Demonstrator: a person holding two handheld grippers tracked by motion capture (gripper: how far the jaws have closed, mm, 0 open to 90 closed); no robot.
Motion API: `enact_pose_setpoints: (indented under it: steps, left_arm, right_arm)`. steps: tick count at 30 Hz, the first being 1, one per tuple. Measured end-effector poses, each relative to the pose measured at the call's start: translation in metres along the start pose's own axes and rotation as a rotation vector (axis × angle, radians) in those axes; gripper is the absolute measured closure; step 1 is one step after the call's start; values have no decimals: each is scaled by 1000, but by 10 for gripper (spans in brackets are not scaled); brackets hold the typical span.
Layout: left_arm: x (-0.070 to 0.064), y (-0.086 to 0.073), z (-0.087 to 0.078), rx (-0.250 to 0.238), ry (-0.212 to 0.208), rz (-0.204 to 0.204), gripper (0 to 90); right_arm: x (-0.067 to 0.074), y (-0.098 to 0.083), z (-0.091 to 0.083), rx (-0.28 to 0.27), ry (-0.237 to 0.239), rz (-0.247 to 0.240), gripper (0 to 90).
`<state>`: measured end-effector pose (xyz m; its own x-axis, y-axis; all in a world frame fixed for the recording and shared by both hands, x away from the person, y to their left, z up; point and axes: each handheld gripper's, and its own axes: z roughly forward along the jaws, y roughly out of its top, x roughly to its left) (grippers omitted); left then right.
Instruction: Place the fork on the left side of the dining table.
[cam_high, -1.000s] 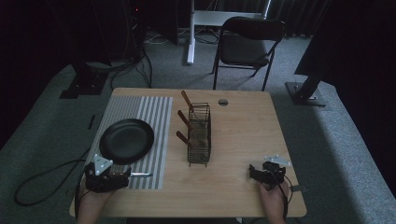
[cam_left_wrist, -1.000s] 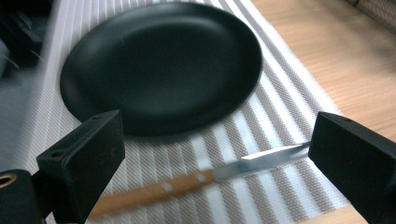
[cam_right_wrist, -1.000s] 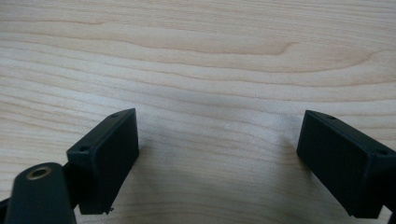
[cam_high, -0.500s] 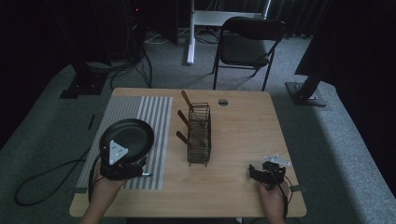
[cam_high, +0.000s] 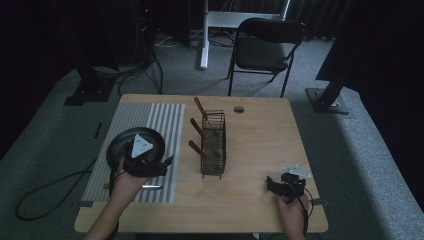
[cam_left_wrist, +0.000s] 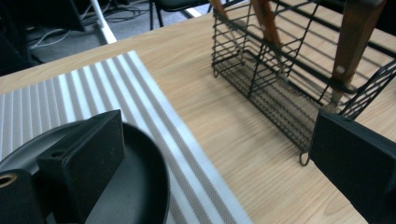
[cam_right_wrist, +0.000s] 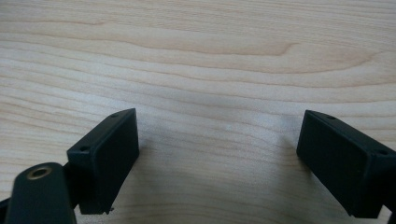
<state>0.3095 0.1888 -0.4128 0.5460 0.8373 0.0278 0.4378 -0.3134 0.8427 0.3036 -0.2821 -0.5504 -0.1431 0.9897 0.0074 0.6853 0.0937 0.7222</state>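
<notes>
On the wooden table (cam_high: 260, 130), the left gripper (cam_high: 167, 162) hangs over the near edge of a round black pan (cam_high: 120, 146), at about 8 o'clock from the table's centre. Its jaws are spread wide and hold nothing; one jaw sits above the pan's rim, the other over bare wood. They point toward 3 o'clock, at the wire rack (cam_high: 213, 145).

The pan lies flat on a grey striped mat (cam_high: 155, 120). A slim handle-like piece (cam_high: 150, 187) shows just past the hand at 6 o'clock of the pan; whether it belongs to the pan cannot be told.

The rack's long axis runs from 12 to 6 o'clock. Three brown wooden handles (cam_high: 196, 148) lean out of it toward 10 o'clock.

The right gripper (cam_high: 272, 183) rests on bare wood at about 4 o'clock, jaws wide apart and empty.

No writing can be read.
</notes>
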Motion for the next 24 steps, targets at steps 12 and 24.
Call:
enact_pose_setpoints:
  steps: [12,24]
  left_arm:
    - [3,27,17,-2,-16,7,39]
    - [2,64,40,3,-58,-7,39]
  right_arm:
    - [0,0,0,-1,2,0,126]
    - [0,0,0,-1,2,-2,126]
